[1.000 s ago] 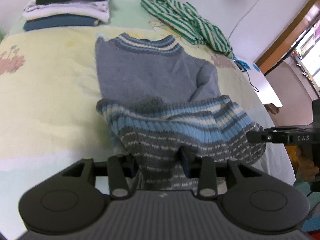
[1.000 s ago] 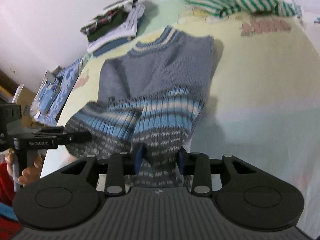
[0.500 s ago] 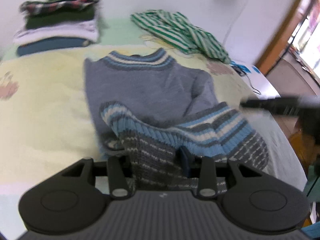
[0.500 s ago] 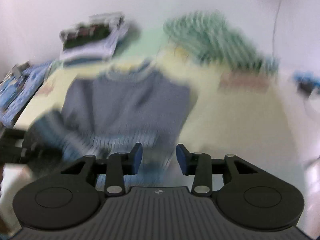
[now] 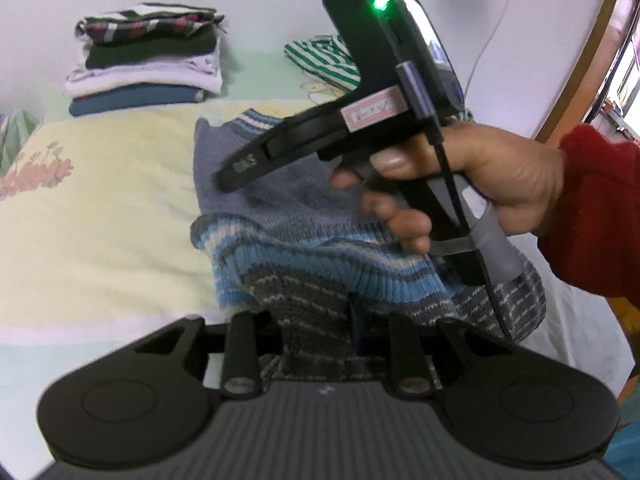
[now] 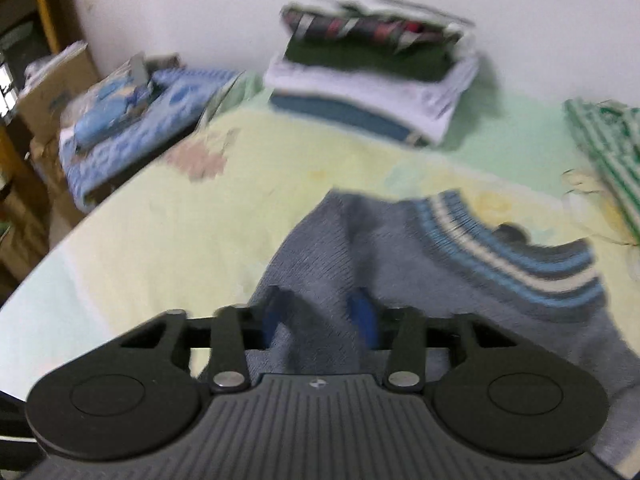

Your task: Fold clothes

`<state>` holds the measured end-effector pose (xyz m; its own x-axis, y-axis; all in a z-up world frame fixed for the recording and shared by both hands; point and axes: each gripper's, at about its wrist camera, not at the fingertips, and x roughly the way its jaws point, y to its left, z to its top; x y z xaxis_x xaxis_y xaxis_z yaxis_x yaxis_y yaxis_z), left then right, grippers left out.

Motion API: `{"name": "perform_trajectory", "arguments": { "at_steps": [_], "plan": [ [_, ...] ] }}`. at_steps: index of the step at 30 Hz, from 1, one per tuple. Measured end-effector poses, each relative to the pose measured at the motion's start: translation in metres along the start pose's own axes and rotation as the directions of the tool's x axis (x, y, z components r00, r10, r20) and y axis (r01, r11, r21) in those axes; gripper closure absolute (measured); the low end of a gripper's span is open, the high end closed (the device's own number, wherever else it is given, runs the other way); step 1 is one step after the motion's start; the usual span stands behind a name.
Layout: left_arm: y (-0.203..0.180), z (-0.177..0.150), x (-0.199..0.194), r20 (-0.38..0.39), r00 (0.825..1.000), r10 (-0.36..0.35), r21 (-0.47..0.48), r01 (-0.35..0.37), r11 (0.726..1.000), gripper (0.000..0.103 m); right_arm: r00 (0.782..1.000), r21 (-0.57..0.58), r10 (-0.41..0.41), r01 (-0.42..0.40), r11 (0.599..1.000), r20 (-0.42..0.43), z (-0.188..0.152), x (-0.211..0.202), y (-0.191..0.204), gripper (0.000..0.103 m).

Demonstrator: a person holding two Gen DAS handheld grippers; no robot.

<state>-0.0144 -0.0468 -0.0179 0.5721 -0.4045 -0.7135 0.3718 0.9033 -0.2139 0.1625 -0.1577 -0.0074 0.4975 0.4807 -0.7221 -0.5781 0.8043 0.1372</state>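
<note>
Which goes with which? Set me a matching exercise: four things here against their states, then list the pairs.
1 sweater
2 folded stack
3 striped shirt
4 yellow blanket

A crumpled, not folded
B spread flat beneath the sweater
C neatly piled
D hem bunched up over its own body

Pairs: 1-D, 2-C, 3-A, 4-B

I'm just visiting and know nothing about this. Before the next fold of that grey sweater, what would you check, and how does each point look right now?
1. Left gripper grips the sweater hem: ok, fabric between closing fingers.
2. Right gripper has sweater fabric: cannot tell, closing and blurred.
3. Collar flat on the bedspread: ok.
4. Folded stack clear of the sweater: ok.
5. Striped garment clear of the sweater: ok.
</note>
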Motion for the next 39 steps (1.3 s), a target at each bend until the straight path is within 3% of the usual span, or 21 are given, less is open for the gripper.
{"name": "perform_trajectory", "arguments": {
  "at_steps": [4,7,10,14,18,20,22,25,26,27,29,30,33,36,39],
  "plan": [
    [0.001,-0.003,-0.003,0.017,1.000,0.003,0.008,-0.003,1.000,0.081,0.997,0.094,-0.048,0.043,0.995,0.053,-0.001,-0.025,-0.018,0.096],
    [0.007,-0.004,0.004,0.004,1.000,0.008,0.003,-0.008,1.000,0.081,0.994,0.140,-0.106,0.101,0.985,0.031,-0.006,-0.029,-0.036,0.097],
    [0.021,-0.006,0.014,-0.022,1.000,0.004,-0.034,-0.005,0.999,0.079,0.985,0.114,-0.171,0.171,0.979,-0.016,-0.017,-0.016,-0.039,0.097],
    [0.027,-0.006,0.009,-0.027,0.999,-0.039,-0.048,0.038,0.998,0.077,0.987,0.159,-0.158,0.153,0.975,0.023,-0.023,-0.015,-0.040,0.095],
    [0.030,-0.004,0.001,-0.022,0.996,-0.082,-0.055,0.080,0.995,0.076,0.976,0.234,-0.195,0.169,0.958,0.093,-0.020,-0.043,-0.051,0.081],
    [0.034,-0.003,0.001,-0.018,0.993,-0.113,-0.081,0.111,0.990,0.075,0.982,0.244,-0.142,0.109,0.964,0.125,-0.020,-0.060,-0.050,0.077],
    [0.037,-0.003,0.004,-0.018,0.991,-0.132,-0.100,0.130,0.986,0.075,0.993,0.249,-0.010,-0.020,0.968,0.119,-0.020,-0.064,-0.046,0.077],
    [0.038,-0.001,0.017,-0.057,0.993,-0.103,-0.079,0.099,0.992,0.073,0.994,0.265,0.108,-0.110,0.958,0.022,-0.023,-0.047,-0.037,0.076],
    [0.039,0.000,0.017,-0.062,0.993,-0.096,-0.072,0.091,0.993,0.068,0.996,0.286,0.093,-0.088,0.954,-0.005,-0.025,-0.039,-0.037,0.077],
    [0.039,0.002,0.013,-0.058,0.995,-0.080,-0.054,0.077,0.996,0.066,0.998,0.305,0.062,-0.052,0.951,-0.023,-0.028,-0.034,-0.039,0.085],
    [0.041,0.005,0.004,-0.044,0.998,-0.048,-0.018,0.047,0.999,0.067,1.000,0.314,-0.002,0.006,0.949,-0.011,-0.033,-0.038,-0.043,0.094],
    [0.043,0.008,-0.005,-0.029,0.999,-0.028,0.003,0.028,1.000,0.066,0.999,0.321,-0.035,0.027,0.947,0.019,-0.034,-0.050,-0.046,0.085],
    [0.051,0.018,-0.030,-0.002,1.000,0.017,0.062,-0.017,0.998,0.067,0.984,0.389,-0.144,0.092,0.916,0.107,-0.046,-0.102,-0.070,0.074],
    [0.049,0.042,-0.042,0.026,1.000,0.015,0.121,-0.018,0.992,0.067,0.959,0.408,-0.270,0.213,0.888,0.087,-0.067,-0.138,-0.093,0.070],
    [0.020,0.078,-0.018,0.024,0.997,-0.072,0.197,0.066,0.978,0.067,0.946,0.412,-0.324,0.285,0.866,0.026,-0.090,-0.148,-0.106,0.069]
  ]
}}
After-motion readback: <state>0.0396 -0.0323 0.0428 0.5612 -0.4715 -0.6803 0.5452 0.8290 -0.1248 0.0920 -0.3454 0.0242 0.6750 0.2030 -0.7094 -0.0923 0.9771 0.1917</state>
